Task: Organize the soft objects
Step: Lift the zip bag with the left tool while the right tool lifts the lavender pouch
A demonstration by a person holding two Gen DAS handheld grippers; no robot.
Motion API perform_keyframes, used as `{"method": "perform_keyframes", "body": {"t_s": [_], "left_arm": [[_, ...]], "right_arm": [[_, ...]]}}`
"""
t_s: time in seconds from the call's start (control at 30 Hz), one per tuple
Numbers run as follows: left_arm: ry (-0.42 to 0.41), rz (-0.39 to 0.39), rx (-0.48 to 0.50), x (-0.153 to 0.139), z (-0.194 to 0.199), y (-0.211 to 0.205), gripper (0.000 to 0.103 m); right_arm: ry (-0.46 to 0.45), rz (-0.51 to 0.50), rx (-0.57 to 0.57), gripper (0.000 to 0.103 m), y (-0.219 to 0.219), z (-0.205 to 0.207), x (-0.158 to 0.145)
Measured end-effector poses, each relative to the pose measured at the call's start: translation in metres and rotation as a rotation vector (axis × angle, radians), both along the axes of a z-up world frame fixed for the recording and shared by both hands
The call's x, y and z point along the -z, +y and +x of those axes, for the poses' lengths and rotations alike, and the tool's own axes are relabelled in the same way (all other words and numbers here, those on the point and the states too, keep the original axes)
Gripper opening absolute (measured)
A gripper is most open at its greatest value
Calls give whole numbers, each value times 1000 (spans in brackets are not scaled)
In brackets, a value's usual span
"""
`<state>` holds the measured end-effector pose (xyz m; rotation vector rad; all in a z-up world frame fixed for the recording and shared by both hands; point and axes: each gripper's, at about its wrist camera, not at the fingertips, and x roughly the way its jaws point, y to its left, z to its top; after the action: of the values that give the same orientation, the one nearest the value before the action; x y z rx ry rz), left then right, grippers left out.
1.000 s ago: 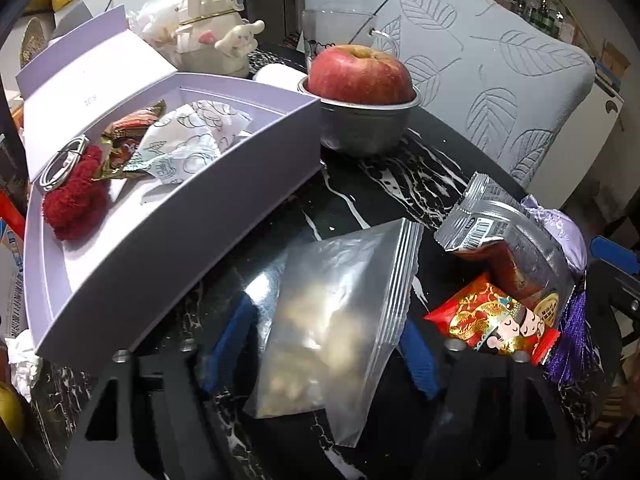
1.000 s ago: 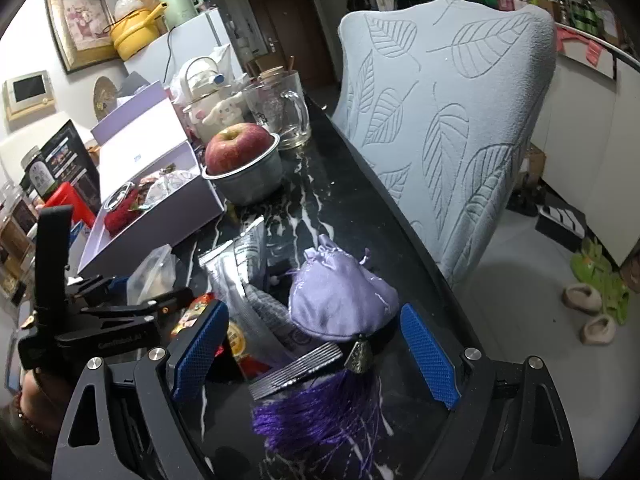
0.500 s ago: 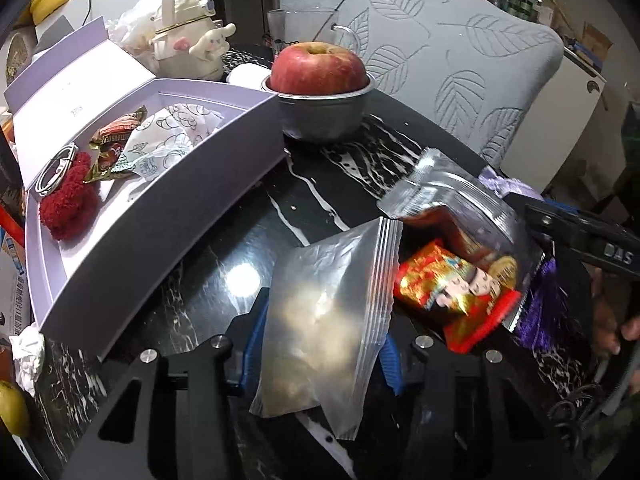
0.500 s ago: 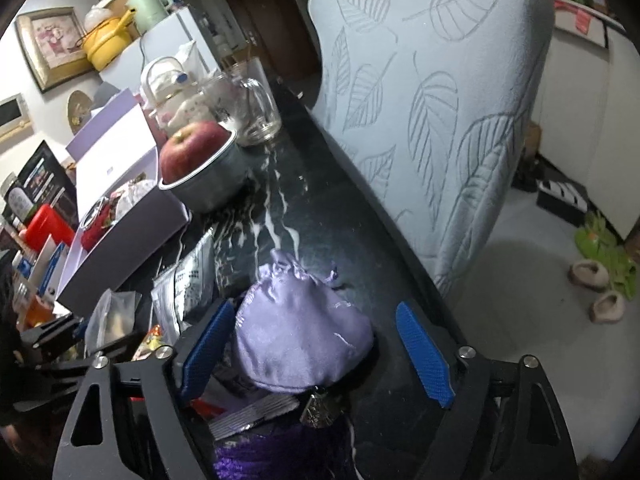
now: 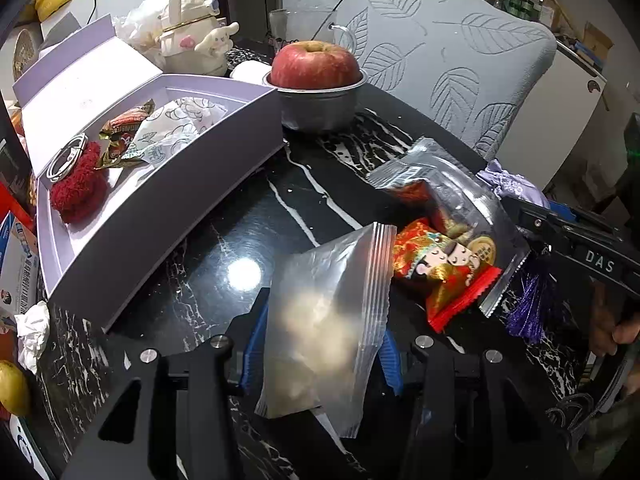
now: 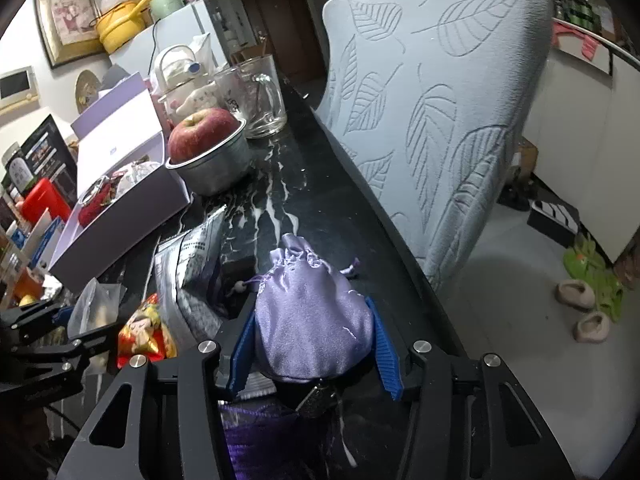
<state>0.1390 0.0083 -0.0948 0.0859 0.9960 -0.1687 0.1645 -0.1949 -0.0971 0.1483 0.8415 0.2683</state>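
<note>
My left gripper [image 5: 320, 344] is shut on a clear zip bag [image 5: 328, 312] with pale contents, held just above the black marble table [image 5: 240, 240]. To its left stands an open lilac box [image 5: 168, 208] holding a red knitted piece [image 5: 78, 188] and wrappers. My right gripper [image 6: 314, 340] has its jaws closing on a lilac satin drawstring pouch [image 6: 308, 312], and both blue pads touch its sides. A purple tassel [image 6: 256, 440] hangs under the pouch. A red foil packet [image 5: 440, 268] and a silver packet [image 5: 452, 196] lie between the two grippers.
An apple in a metal bowl [image 5: 316, 66] stands behind the box, with a glass mug [image 6: 260, 100] and a white kettle-shaped toy [image 5: 192, 40] further back. A leaf-patterned chair [image 6: 440, 100] runs along the table's right edge. A crumpled tissue [image 5: 34, 328] lies near the box's front corner.
The left jaws narrowed onto the zip bag and shifted a little with it. The right jaws moved over the lilac pouch and closed in from wide apart until the pads touch it.
</note>
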Motion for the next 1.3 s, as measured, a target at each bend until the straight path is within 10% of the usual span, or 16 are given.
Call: {"method": "perform_keyframes", "body": {"t_s": [0.9, 1.3], "left_arm": [[-54, -28, -2, -17, -60, 6, 48], [43, 1, -56, 7, -64, 28, 52]], "right_arm": [[-67, 62, -78, 51, 5, -85, -22], [-40, 40, -122, 51, 34, -92, -16]]}}
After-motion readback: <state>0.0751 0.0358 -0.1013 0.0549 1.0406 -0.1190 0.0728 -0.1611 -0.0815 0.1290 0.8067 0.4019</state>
